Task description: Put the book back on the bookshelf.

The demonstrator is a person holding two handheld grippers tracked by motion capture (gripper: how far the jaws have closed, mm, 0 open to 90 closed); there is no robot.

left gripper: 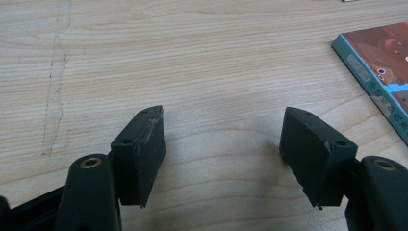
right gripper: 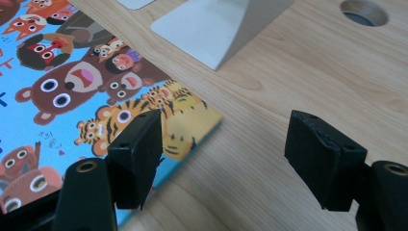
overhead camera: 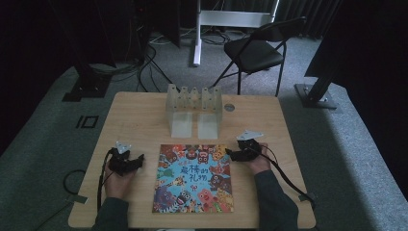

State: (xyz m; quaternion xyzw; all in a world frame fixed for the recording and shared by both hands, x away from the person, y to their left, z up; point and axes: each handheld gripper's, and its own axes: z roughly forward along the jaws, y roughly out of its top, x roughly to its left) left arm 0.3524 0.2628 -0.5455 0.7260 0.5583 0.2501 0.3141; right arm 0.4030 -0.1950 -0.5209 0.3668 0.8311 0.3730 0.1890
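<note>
A colourful picture book (cartoon animals on its cover) lies flat, closed.

Clear rack stands upright on wooden table, beyond both grippers. Round table hole beside it. Black folding chair farther back, on carpet.

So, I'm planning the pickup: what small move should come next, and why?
Probably ease the right gripper left so its open jaws straddle the picture book's near corner; one jaw already overlaps it, and the left gripper is open over bare table.
</note>
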